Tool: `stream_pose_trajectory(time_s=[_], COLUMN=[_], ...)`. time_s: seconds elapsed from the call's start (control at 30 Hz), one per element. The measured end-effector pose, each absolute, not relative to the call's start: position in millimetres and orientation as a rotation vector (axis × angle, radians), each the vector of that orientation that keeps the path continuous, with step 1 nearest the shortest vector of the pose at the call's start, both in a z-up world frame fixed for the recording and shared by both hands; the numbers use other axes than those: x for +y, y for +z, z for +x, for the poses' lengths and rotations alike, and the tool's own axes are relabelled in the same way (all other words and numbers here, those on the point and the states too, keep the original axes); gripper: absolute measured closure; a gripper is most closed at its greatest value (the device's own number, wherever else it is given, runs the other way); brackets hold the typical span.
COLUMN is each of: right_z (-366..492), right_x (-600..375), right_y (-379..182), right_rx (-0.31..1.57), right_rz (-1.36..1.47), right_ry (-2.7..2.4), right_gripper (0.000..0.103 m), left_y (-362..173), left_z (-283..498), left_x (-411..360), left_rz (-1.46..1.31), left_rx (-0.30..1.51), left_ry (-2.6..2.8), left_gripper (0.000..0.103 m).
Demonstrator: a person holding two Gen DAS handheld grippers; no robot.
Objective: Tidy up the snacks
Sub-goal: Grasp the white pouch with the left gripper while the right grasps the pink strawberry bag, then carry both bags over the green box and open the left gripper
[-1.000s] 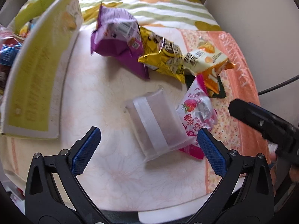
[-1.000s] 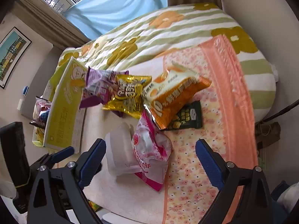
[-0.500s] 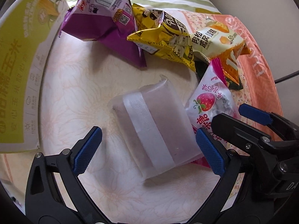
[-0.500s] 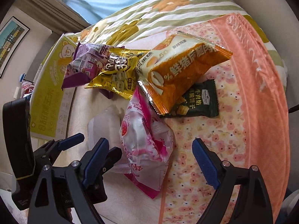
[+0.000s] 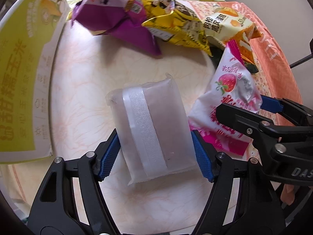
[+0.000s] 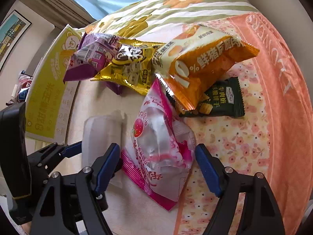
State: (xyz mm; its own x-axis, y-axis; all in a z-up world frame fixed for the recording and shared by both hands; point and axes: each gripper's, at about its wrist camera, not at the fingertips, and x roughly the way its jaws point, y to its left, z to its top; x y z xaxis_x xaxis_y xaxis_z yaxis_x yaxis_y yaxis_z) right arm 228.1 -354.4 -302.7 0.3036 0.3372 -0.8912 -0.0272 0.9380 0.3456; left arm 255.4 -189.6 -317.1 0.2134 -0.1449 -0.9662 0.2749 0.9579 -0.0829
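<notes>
A frosted translucent packet [image 5: 154, 129] with a white strip lies on the cream cloth [image 5: 78, 78]. My left gripper [image 5: 155, 154] points down over it, jaws closing, and both blue pads touch its long sides. Right beside it lies a pink strawberry packet [image 6: 160, 146], also pink strawberry packet [image 5: 228, 90]. My right gripper [image 6: 157, 166] straddles that one, jaws closing, with a sliver of cloth still showing at the right pad. The right gripper's fingers [image 5: 236, 117] reach in from the right in the left wrist view. The left gripper's fingertips [image 6: 66, 149] show at the left in the right wrist view.
Further back sits a heap of snacks: a purple bag [image 6: 88, 58], a gold bag [image 6: 129, 66], an orange bag [image 6: 205, 66] and a dark green packet [image 6: 223, 99]. A yellow-green carton [image 5: 21, 68] stands at the left. Orange floral cloth [image 6: 244, 146] lies to the right.
Both grippers have sunk toward the packets and their jaws have narrowed. The left pads have come in against the frosted packet. The right gripper has settled around the pink packet.
</notes>
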Motion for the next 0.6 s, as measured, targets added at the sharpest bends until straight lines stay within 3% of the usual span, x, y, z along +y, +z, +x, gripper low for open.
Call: stream_pose_trajectory(time_s=[0.27, 0.4, 0.6], right_z=[229.3, 227.6, 223.0], right_x=[-337.9, -328.8, -327.4], right_y=[-308.6, -309.0, -306.5], right_rx=[1.246, 1.239, 1.228], right_rz=[0.203, 0.13, 0.136], right_ry=[0.239, 0.241, 0.26], right_gripper=[0.028, 0.046, 0.059], left_y=[-315.7, -312.8, -308.1], left_z=[253.8, 249.7, 243.0], left_x=[-175.5, -167.9, -157.5], left_rz=[0.118, 0.124, 0.098], left_rx=[1.335, 1.336, 1.337], left_ry=[-0.287, -0.276, -0.268], left_gripper=[0.037, 0.037, 0.038])
